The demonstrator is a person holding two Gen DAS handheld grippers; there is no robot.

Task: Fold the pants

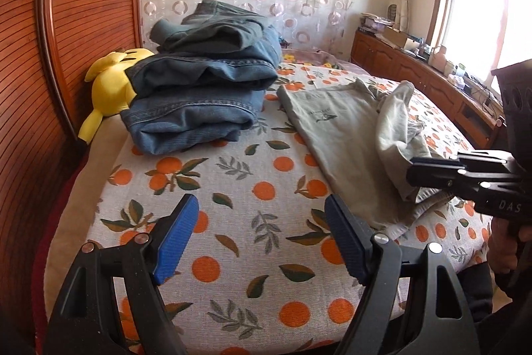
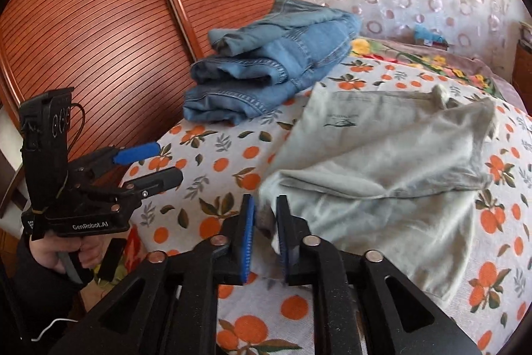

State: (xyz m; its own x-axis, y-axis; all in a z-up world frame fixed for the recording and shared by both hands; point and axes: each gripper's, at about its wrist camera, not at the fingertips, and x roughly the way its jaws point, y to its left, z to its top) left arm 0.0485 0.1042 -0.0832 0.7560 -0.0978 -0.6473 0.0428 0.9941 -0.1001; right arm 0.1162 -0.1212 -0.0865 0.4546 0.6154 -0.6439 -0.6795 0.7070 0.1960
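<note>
From the left wrist camera, the left gripper [image 1: 261, 238] fills the bottom of the frame, its blue-padded fingers [image 1: 174, 242] spread wide with nothing between them, over the orange-and-leaf printed bedspread [image 1: 232, 162]. The pale grey-green cotton pants [image 1: 352, 135] lie right of centre, partly folded over themselves. At the right edge the black right gripper [image 1: 419, 168] reaches into the near end of the pants, where the cloth bunches; its fingertips are hidden by fabric there. A stack of folded blue denim jeans [image 1: 206, 88] sits in the upper middle, touching a yellow plush toy [image 1: 109, 85] just left of it. A slatted red-brown wooden wardrobe door [image 1: 50, 39] covers the left side.

From the right wrist camera, the right gripper [image 2: 266, 222] at bottom centre has its fingers drawn narrow, pinching a corner of the grey-green pants [image 2: 382, 155], which spread across the centre and right. The left gripper [image 2: 156, 162] appears at the left, held by a hand [image 2: 63, 255], its fingers apart above the bedspread [image 2: 216, 162]. The jeans [image 2: 276, 62] lie in the upper middle, before the wardrobe door [image 2: 99, 22].
</note>
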